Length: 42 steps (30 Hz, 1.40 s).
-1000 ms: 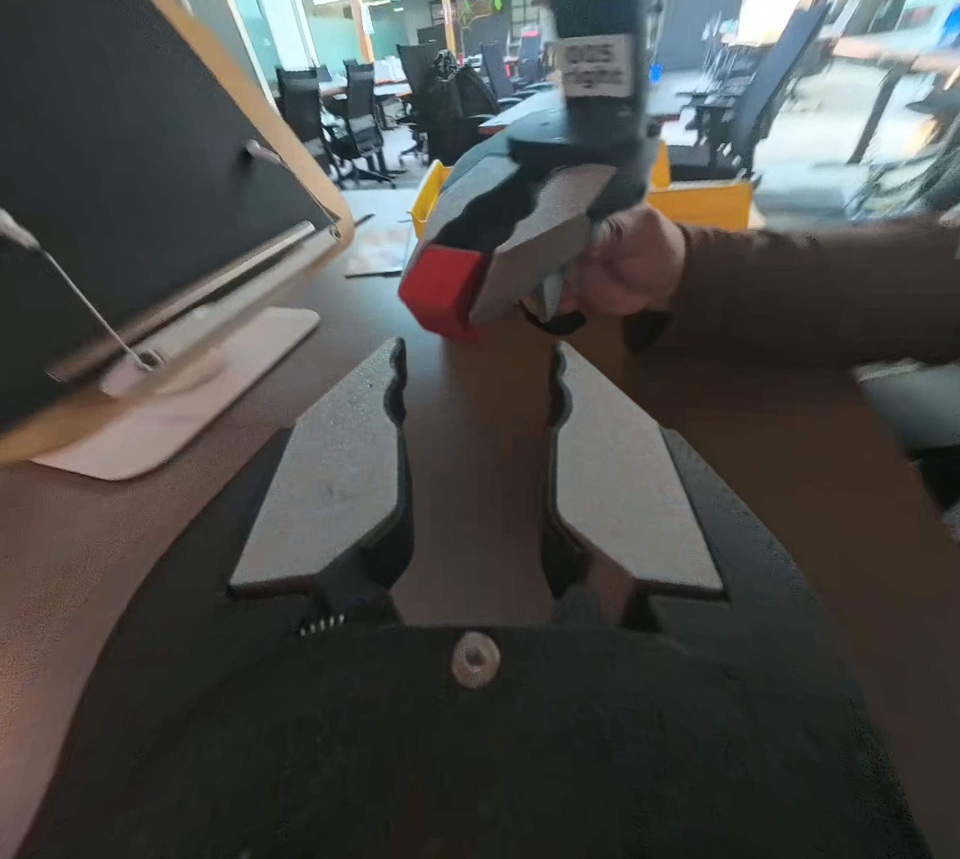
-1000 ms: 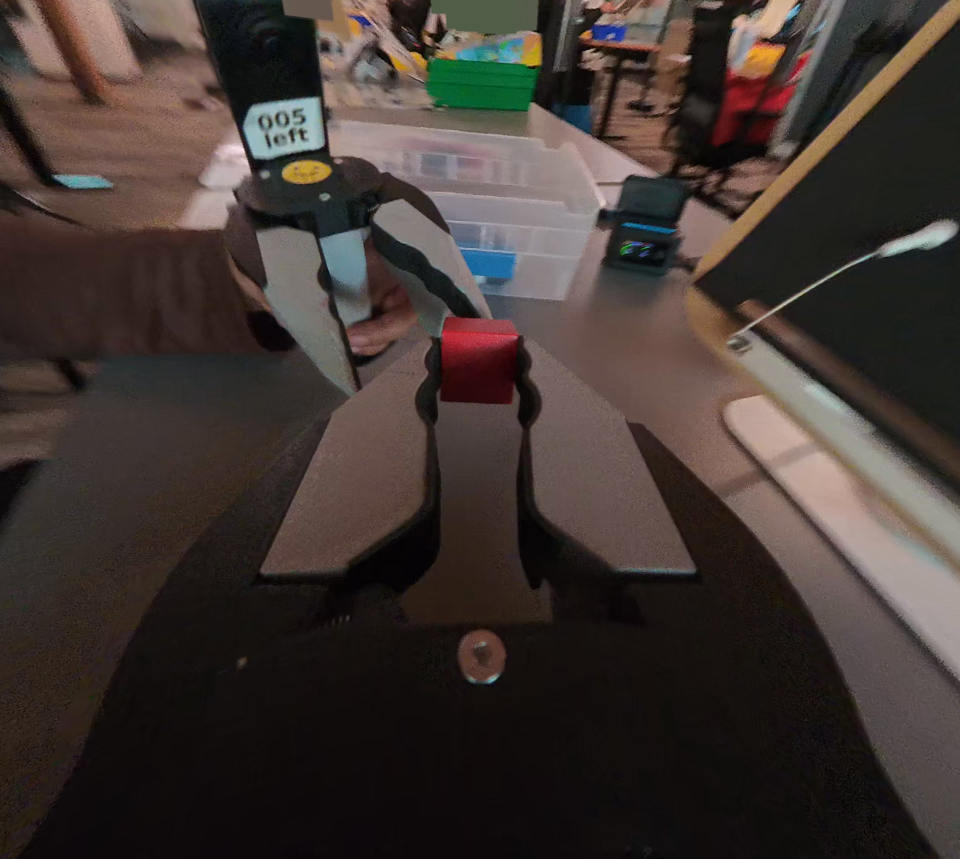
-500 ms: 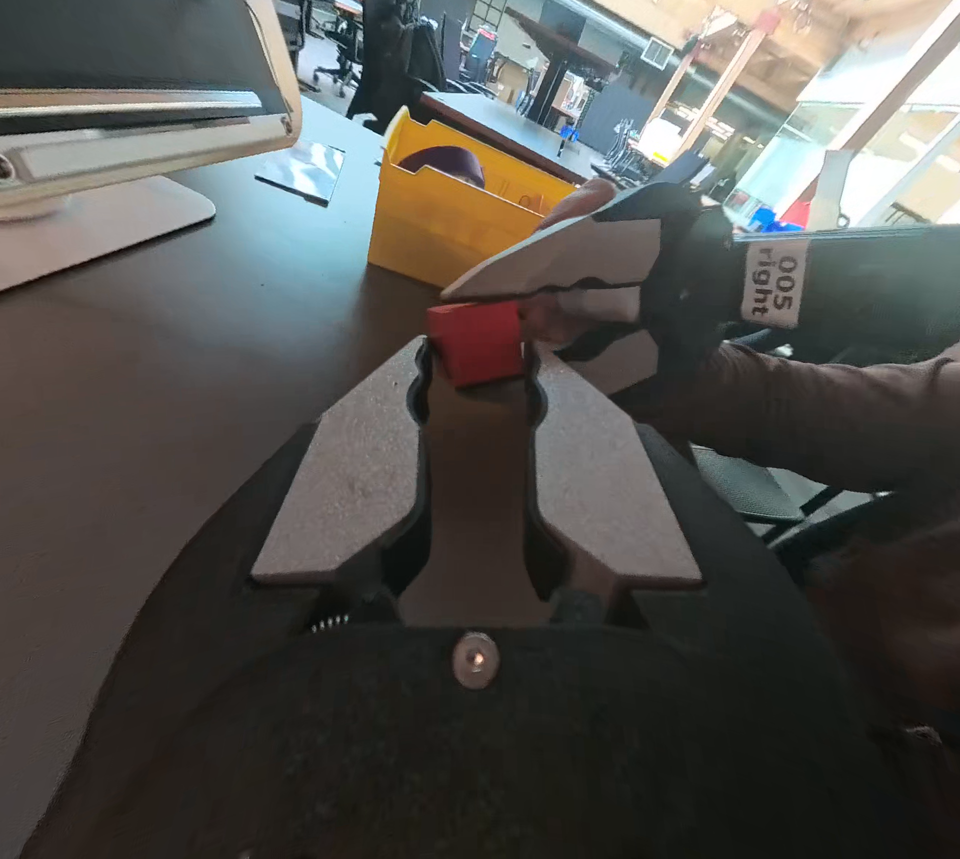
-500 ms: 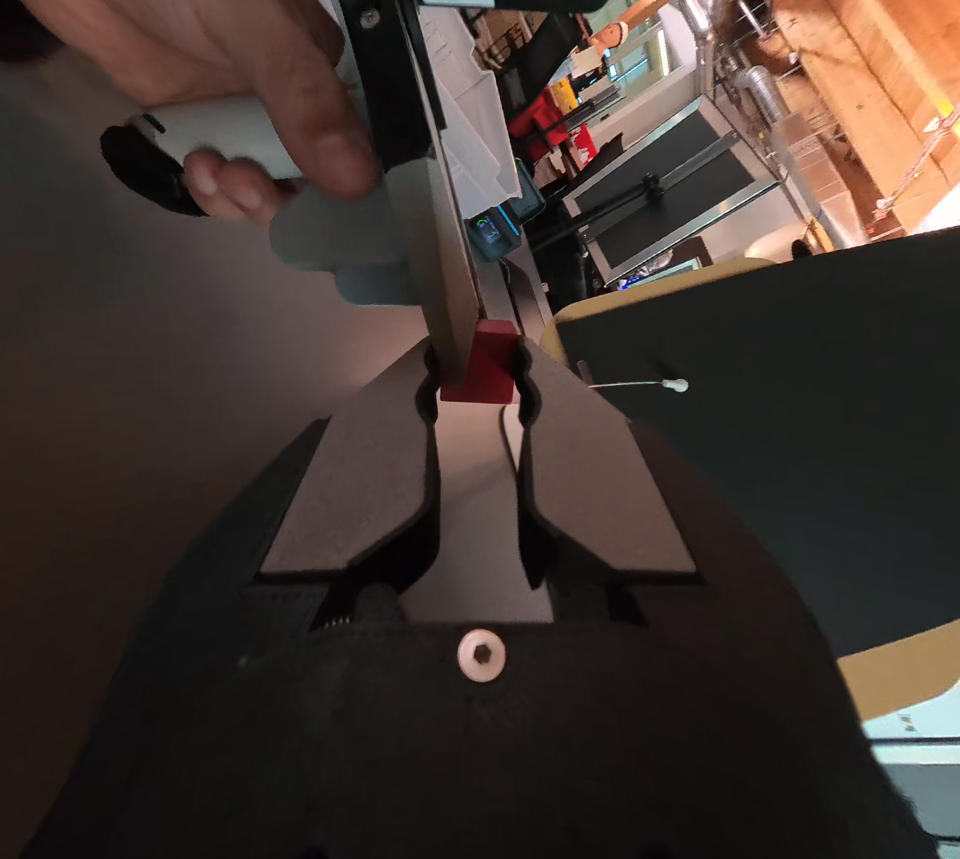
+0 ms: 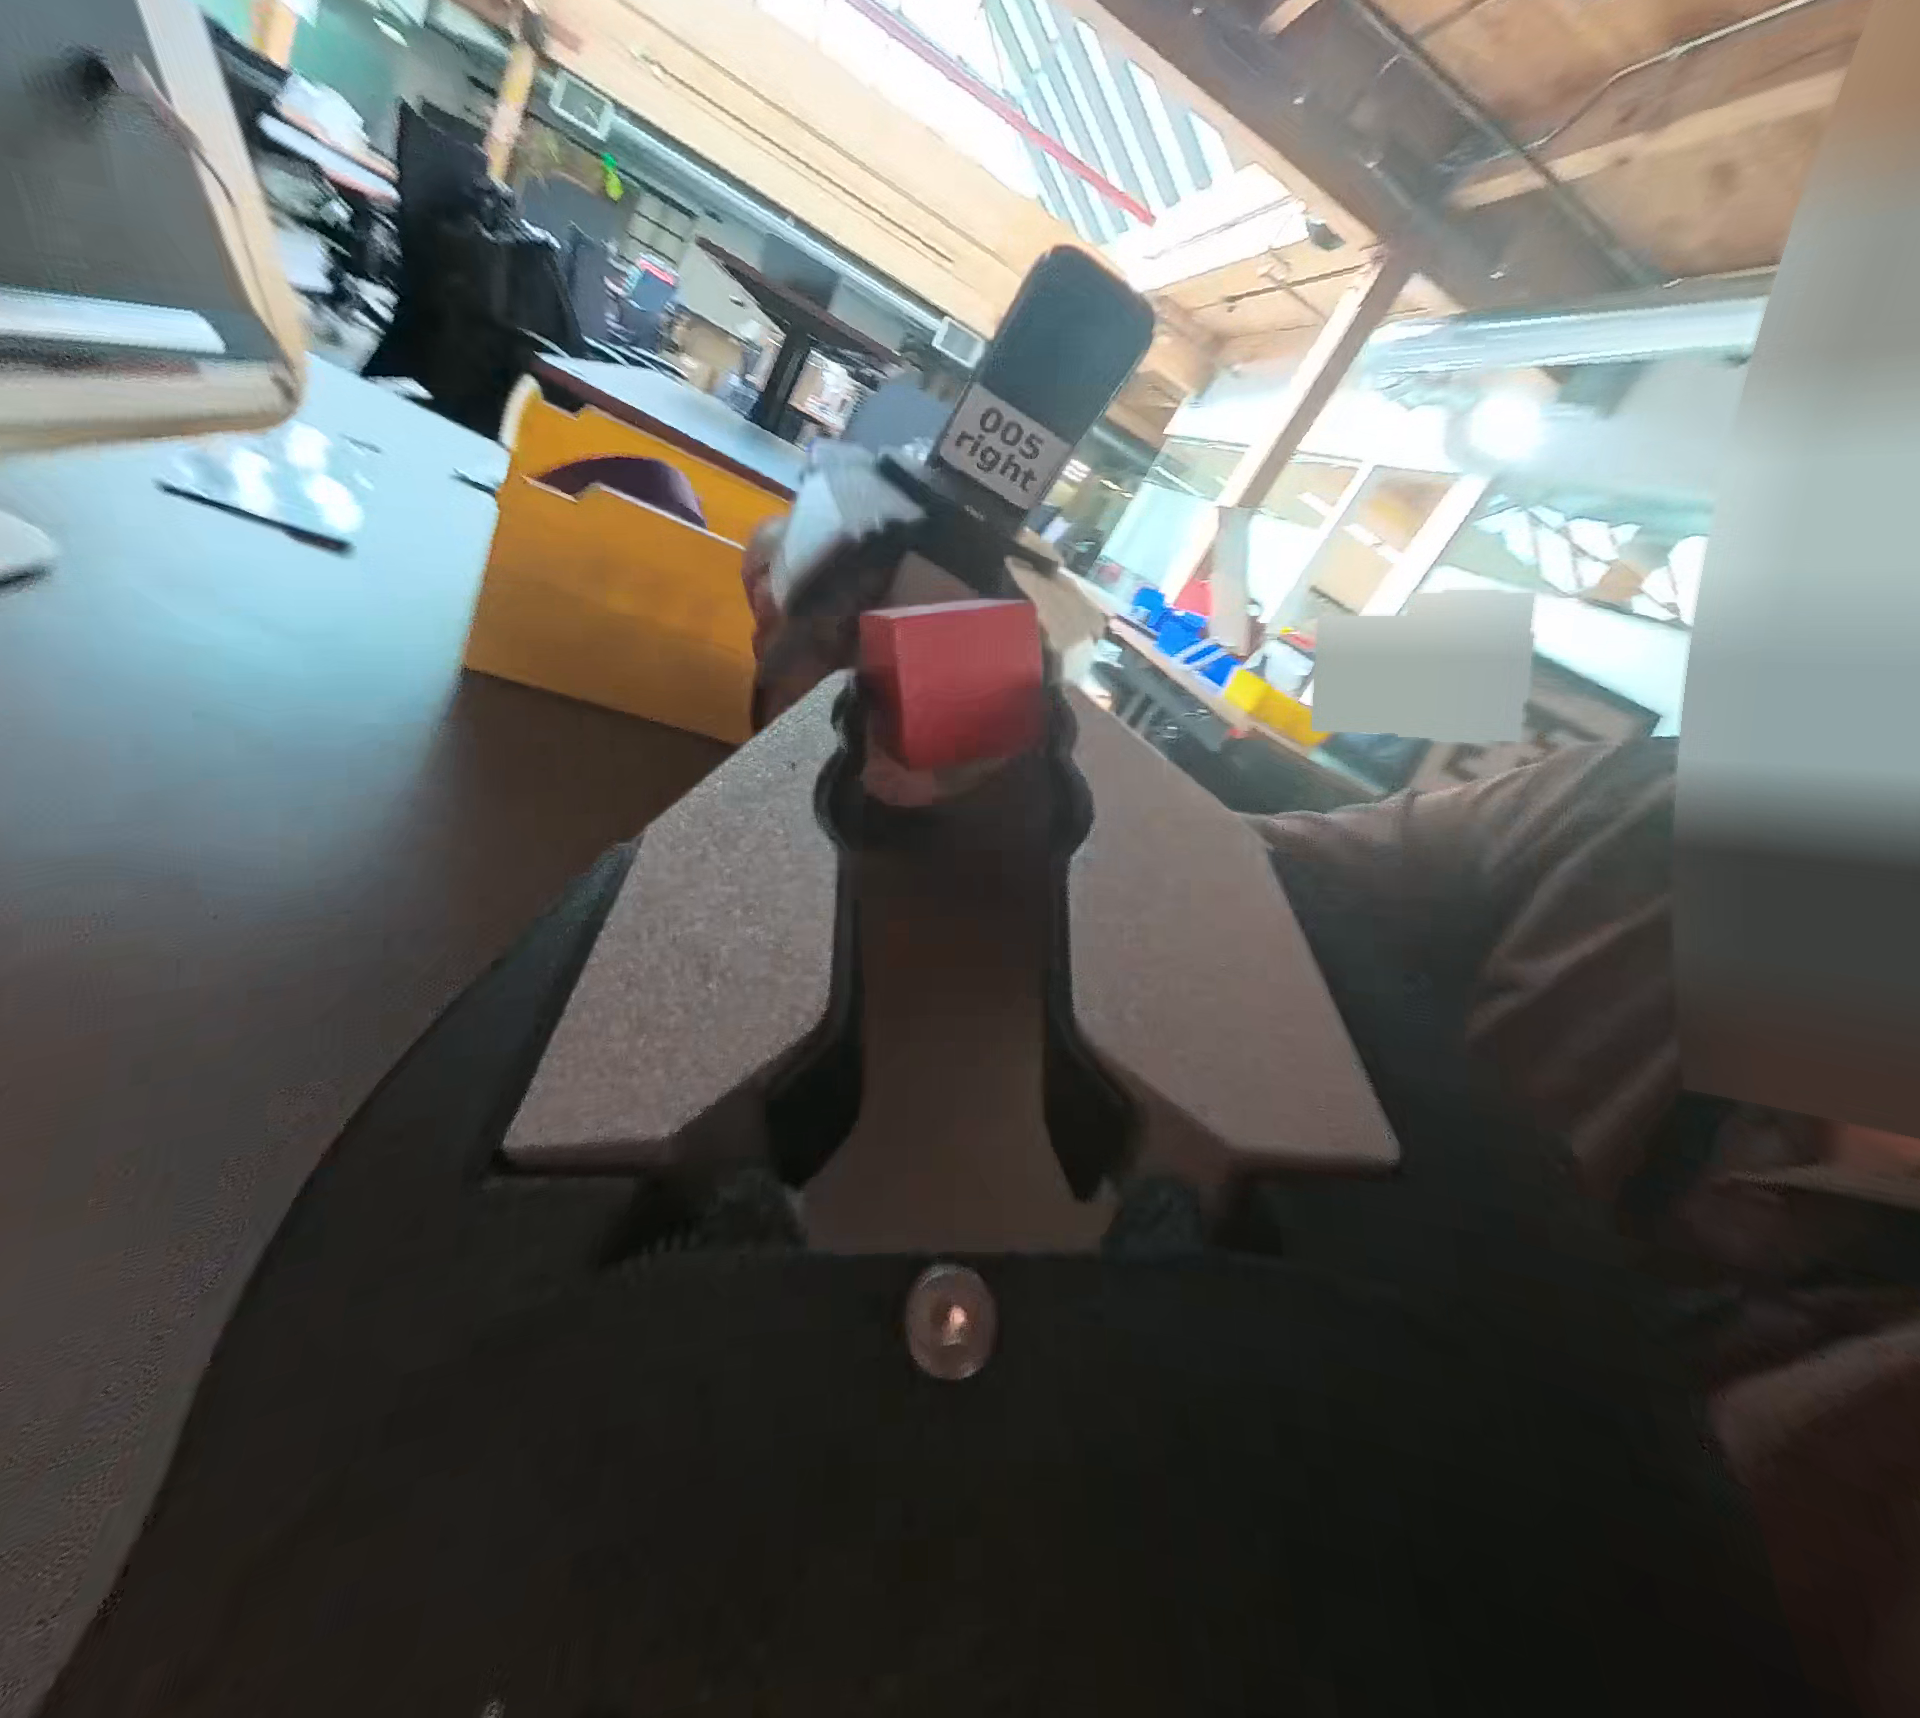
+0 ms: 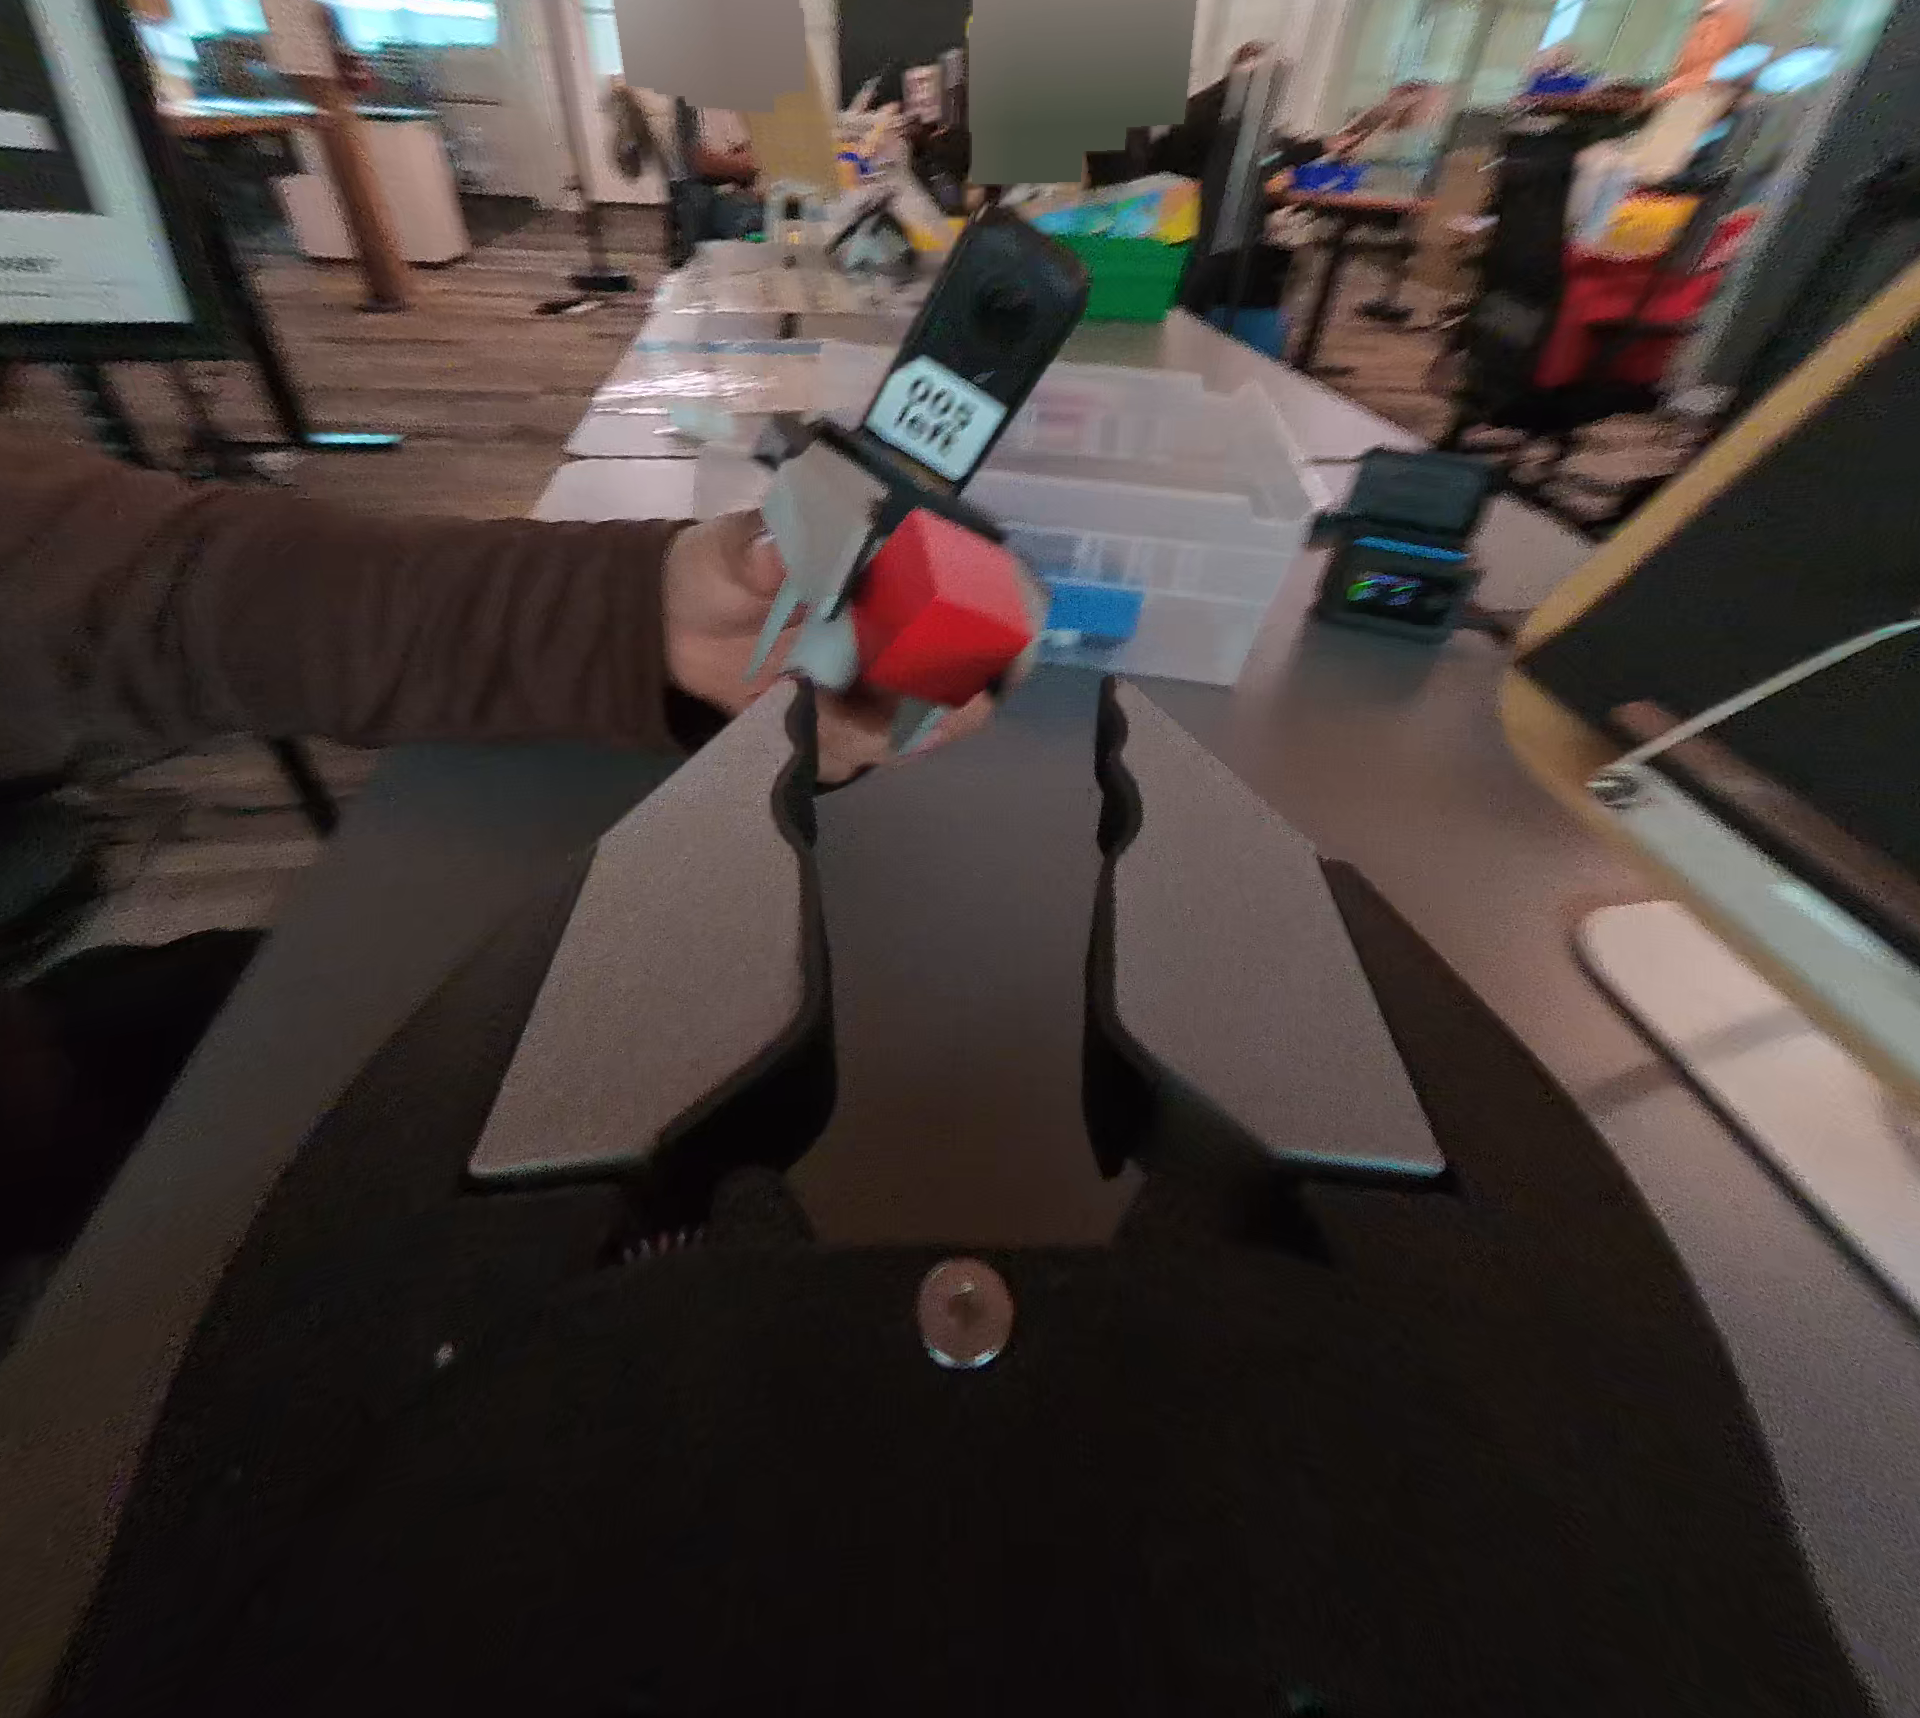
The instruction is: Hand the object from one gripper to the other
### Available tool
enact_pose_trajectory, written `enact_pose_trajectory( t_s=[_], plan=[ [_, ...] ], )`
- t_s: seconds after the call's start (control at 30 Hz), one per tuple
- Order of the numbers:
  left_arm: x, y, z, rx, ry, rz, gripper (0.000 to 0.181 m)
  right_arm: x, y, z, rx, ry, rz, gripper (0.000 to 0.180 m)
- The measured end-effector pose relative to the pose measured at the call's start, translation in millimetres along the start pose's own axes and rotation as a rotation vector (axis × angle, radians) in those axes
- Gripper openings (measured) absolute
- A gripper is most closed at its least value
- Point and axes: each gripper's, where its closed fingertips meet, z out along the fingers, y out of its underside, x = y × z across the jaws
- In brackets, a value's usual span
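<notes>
A red cube (image 5: 951,676) sits clamped between the fingertips of my left gripper (image 5: 951,733), held in the air above the dark table (image 5: 260,837). In the right wrist view, the same cube (image 6: 940,619) shows in the left gripper (image 6: 873,671), a short way ahead of my right gripper (image 6: 951,712). The right gripper's jaws stand apart with nothing between them. In the left wrist view the right gripper (image 5: 862,546) is blurred, just behind the cube.
A yellow bin (image 5: 613,588) stands on the table behind the cube, and a monitor (image 5: 125,214) at far left. In the right wrist view, clear plastic boxes (image 6: 1143,505), a small black device (image 6: 1403,546) and a monitor (image 6: 1766,546) stand ahead and to the right.
The right gripper held the cube a second ago; both grippers then closed on it. Now the right has let go and opened, and the left holds the cube alone.
</notes>
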Motion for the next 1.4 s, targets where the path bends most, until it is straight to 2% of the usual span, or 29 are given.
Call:
enact_pose_trajectory(
  t_s=[0.07, 0.3, 0.33, 0.4, 0.5, 0.6, 0.7, 0.83, 0.9, 0.97, 1.1, 1.23, 1.3, 1.4],
  plan=[
    [2.6, 2.9, 2.3, 0.002, 0.045, -0.080, 0.031, 7.0, -5.7, -5.5, 0.003, 0.105, -0.103, 0.050],
    [-0.2, -1.0, 4.8, 0.087, 0.127, -0.306, 0.031, -0.5, 4.5, 4.3, -0.129, 0.196, -0.331, 0.050],
    [-1.3, 1.7, 6.7, 0.082, 0.131, -0.329, 0.031, -0.1, 6.4, 6.2, -0.139, 0.206, -0.344, 0.047],
    [-2.5, 6.2, 10.9, 0.072, 0.130, -0.346, 0.031, 2.2, 8.9, 7.9, -0.155, 0.232, -0.375, 0.024],
    [-10.6, 5.7, 10.9, 0.055, 0.062, -0.314, 0.031, 7.9, 13.6, 5.6, -0.195, 0.220, -0.308, 0.024],
    [-21.7, 3.9, 1.4, 0.002, -0.069, -0.159, 0.031, 18.0, 12.3, -1.4, -0.167, 0.190, -0.128, 0.024],
    [-33.1, 2.5, -7.1, -0.059, -0.218, 0.008, 0.047, 26.4, 12.1, -8.9, -0.131, 0.138, 0.073, 0.024],
    [-45.7, 12.4, -9.7, -0.244, -0.443, 0.410, 0.074, 17.4, 26.8, -9.8, -0.147, -0.063, 0.411, 0.024],
    [-46.0, 24.2, -6.3, -0.344, -0.487, 0.580, 0.076, 14.7, 31.6, -9.4, -0.146, -0.125, 0.530, 0.025],
    [-47.0, 32.0, -3.0, -0.411, -0.526, 0.725, 0.071, 11.2, 34.7, -9.7, -0.153, -0.172, 0.608, 0.024],
    [-43.3, 31.8, 0.3, -0.425, -0.580, 0.984, 0.060, 4.2, 45.9, -9.7, -0.218, -0.207, 0.650, 0.024],
    [-31.0, 35.1, 8.3, -0.402, -0.586, 1.281, 0.036, -5.5, 53.9, -4.4, -0.256, -0.257, 0.701, 0.024],
    [-32.3, 42.0, 10.6, -0.441, -0.583, 1.323, 0.027, -7.9, 56.0, -2.5, -0.266, -0.269, 0.701, 0.024],
    [-32.2, 39.4, 10.4, -0.434, -0.577, 1.252, 0.026, -8.2, 52.6, -4.4, -0.252, -0.280, 0.674, 0.023]
  ],
)
